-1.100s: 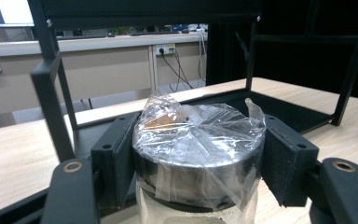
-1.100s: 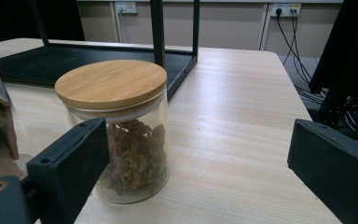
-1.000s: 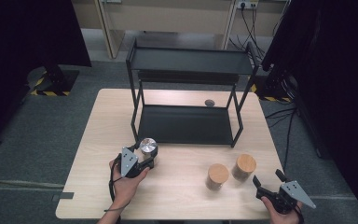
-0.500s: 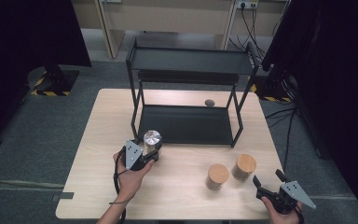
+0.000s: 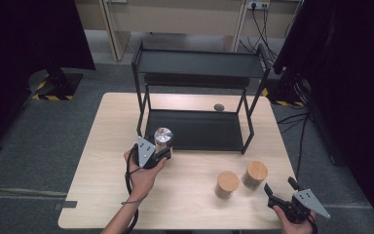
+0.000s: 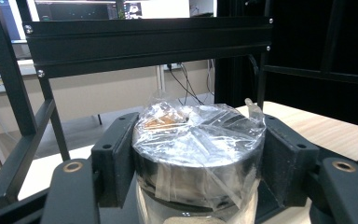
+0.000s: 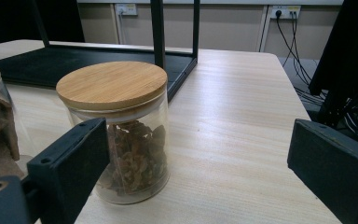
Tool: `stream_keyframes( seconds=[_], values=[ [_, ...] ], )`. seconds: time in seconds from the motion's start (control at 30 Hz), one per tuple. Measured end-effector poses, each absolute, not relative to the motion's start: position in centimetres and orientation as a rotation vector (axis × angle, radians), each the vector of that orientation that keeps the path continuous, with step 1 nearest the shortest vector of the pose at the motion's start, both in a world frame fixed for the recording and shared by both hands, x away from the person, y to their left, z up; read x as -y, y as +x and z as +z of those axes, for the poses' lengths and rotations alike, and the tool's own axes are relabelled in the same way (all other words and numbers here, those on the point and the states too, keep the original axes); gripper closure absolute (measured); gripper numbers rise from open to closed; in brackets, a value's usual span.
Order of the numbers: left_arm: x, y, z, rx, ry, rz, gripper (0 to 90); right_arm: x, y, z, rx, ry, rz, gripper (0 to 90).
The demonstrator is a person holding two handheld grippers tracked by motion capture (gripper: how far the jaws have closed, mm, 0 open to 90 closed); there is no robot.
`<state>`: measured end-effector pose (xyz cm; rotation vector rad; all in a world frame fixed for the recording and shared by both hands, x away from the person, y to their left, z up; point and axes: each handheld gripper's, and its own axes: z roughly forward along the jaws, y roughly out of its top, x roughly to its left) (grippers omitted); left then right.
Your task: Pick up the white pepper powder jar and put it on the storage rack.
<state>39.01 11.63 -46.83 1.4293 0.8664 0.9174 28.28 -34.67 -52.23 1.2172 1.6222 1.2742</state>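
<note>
The left tool (image 5: 159,149) has carried its load forward since a second ago, from the open counter toward the front left leg of the two-tier black metal rack (image 5: 199,66); half a second ago it was already partway there; the right tool (image 5: 283,194) has stayed where it was, near the front right corner of the pale wooden counter (image 5: 112,126).

The left tool is pinching the round silver-lidded glass jar wrapped in clear film (image 5: 163,137); in the left gripper view its two black jaws press against either side of the jar's lid (image 6: 200,140), and the jar stands upright between them; the jar is now just at the front left edge of the rack's lower black shelf (image 5: 195,130), beside the rack's front left post, and I cannot tell whether it rests on anything.

The right tool is spread wide and holds nothing; in the right gripper view its jaws stand well apart, with a bamboo-lidded glass jar of brown dried pieces (image 7: 119,130) standing on the counter between and beyond them, untouched; a second bamboo-lidded glass jar (image 5: 227,184) stands just beside the first (image 5: 255,174) in the high view.

A small dark round object (image 5: 218,107) lies on the counter behind the lower shelf; the rack's upper tier hangs over the wrapped jar's way in, seen as a black crossbar (image 6: 149,39) above it.
</note>
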Motion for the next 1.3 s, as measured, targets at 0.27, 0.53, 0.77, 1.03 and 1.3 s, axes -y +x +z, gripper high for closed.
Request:
stream_keyframes(
  seconds=[0.27, 0.53, 0.77, 1.03, 1.3],
  values=[
    [-11.3, 40.3, -46.8, -0.900, 1.428, 0.932, 34.7, 34.7, 28.3, -52.2, -1.622, 1.216, 1.275, 6.0],
    [-11.1, 41.8, -47.1, -0.936, 1.440, 0.967, 34.7, 34.6, 28.2, -52.2, -1.622, 1.213, 1.273, 6.0],
    [-10.8, 43.3, -47.5, -0.980, 1.439, 0.983, 34.7, 34.6, 28.2, -52.2, -1.622, 1.212, 1.274, 6.0],
    [-10.4, 44.4, -48.0, -1.010, 1.439, 0.988, 34.7, 34.6, 28.2, -52.2, -1.621, 1.210, 1.277, 6.0],
    [-10.4, 45.2, -48.7, -1.017, 1.437, 0.994, 34.6, 34.6, 28.2, -52.2, -1.624, 1.207, 1.276, 6.1]
  ],
)
